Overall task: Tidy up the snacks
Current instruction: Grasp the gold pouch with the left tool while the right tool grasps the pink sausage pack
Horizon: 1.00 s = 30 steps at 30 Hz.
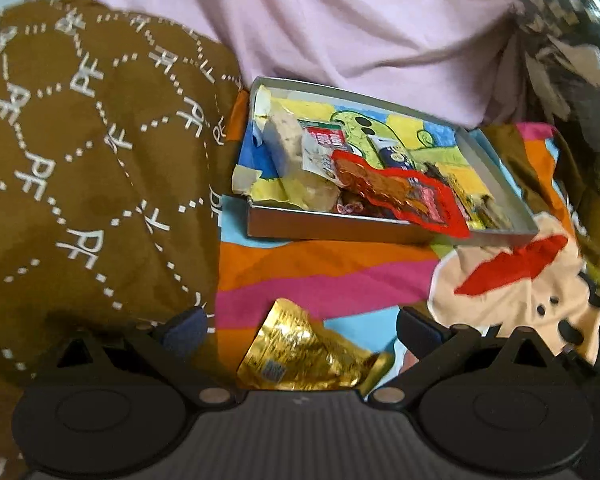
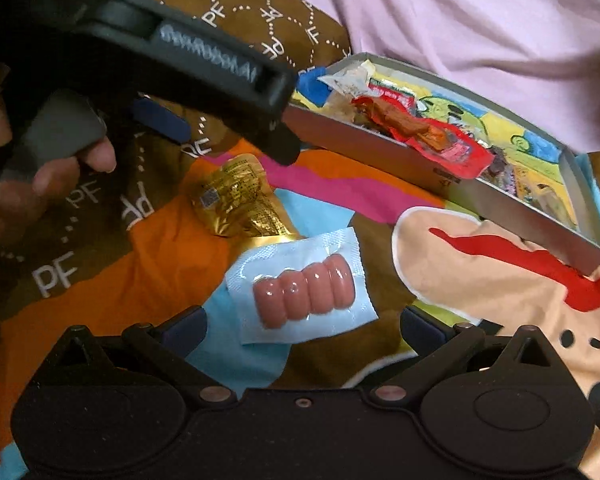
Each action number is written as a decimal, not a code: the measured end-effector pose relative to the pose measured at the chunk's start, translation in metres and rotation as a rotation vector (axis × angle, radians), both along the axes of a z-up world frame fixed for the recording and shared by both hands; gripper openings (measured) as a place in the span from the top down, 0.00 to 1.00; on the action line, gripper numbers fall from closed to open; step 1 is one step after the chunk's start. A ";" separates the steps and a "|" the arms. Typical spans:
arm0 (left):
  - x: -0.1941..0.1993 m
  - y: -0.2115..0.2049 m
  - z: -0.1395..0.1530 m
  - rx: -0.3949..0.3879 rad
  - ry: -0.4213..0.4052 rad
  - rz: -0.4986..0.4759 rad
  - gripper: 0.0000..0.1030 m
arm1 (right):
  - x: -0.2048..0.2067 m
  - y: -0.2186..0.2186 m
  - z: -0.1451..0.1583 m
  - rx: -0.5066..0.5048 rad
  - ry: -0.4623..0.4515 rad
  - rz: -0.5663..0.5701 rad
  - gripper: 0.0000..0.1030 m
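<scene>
The left tongs [image 1: 300, 330] are spread wide and hold nothing, and the crinkly gold foil snack packet [image 1: 308, 356] lies right between their two fingers, low down near the tongs' body. In the right wrist view the same gold packet [image 2: 236, 200] lies farther off, ahead and a bit to the left of the right tongs [image 2: 302, 330]. The right tongs are wide too and hold nothing. Right in front of them, between their fingers, lies the flat light-blue packet with four pink sausage rounds [image 2: 302, 284]. Its long side runs across the gap and tilts up to the right. Its top corner seems to touch the gold packet's bottom edge. Both packets lie on the bright cartoon bed sheet [image 1: 320, 268]. So each hand has its own snack close by: the left is nearer the gold one, the right is nearer the pink one. The shallow grey cardboard box with a colourful drawing inside [image 1: 340, 234] sits ahead of both tongs, a little to the right, and already holds snacks, with a red wrapper [image 1: 420, 196] hanging over its near edge. Each packet looks ready to be pinched and carried forward into the box.
</scene>
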State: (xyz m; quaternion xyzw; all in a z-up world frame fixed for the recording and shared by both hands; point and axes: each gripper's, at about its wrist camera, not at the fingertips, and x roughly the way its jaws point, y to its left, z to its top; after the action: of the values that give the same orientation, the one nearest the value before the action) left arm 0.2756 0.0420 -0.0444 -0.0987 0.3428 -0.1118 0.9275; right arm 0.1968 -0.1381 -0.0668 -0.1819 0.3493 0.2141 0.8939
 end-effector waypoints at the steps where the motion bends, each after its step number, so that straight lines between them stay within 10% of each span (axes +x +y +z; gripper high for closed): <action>1: 0.003 0.002 -0.001 -0.018 0.003 -0.005 0.00 | 0.003 0.001 -0.003 0.000 0.005 0.004 0.01; 16: 0.007 -0.007 -0.009 0.059 0.003 -0.129 0.00 | 0.050 0.002 -0.026 0.061 0.099 0.037 0.08; 30: -0.001 -0.011 -0.004 0.136 -0.020 -0.223 0.00 | 0.035 -0.019 -0.008 -0.141 0.113 0.165 0.16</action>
State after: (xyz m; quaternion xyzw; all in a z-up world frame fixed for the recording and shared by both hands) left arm 0.2750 0.0313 -0.0488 0.0042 0.3492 -0.1918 0.9172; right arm 0.2318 -0.1567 -0.0745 -0.2602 0.3973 0.2718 0.8370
